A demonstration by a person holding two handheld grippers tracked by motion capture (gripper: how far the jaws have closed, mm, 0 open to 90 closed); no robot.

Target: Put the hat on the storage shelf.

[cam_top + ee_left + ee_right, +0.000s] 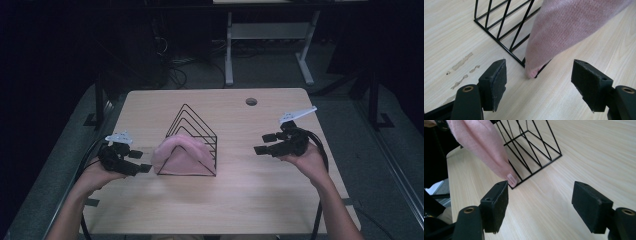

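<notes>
A black wire rack (pixel 192 131) of triangular dividers stands in the middle of the wooden table (pixel 235 200). A pink knitted cloth (pixel 179 155) is draped over its front end and hangs down to the tabletop. My left gripper (pixel 141 161) is open just left of the cloth; in the left gripper view the cloth's corner (pixel 534 71) lies a short way ahead of the jaws, untouched. My right gripper (pixel 265 143) is open, held above the table well to the right of the rack. In the right gripper view the cloth (pixel 486 147) and the rack (pixel 534 157) lie ahead, with nothing between the jaws.
A round cable hole (pixel 251 101) sits near the table's far right edge. Beyond the table stands a white desk frame (pixel 270 40) on a dark floor. Faint scuff marks (pixel 461 67) mark the wood left of the rack.
</notes>
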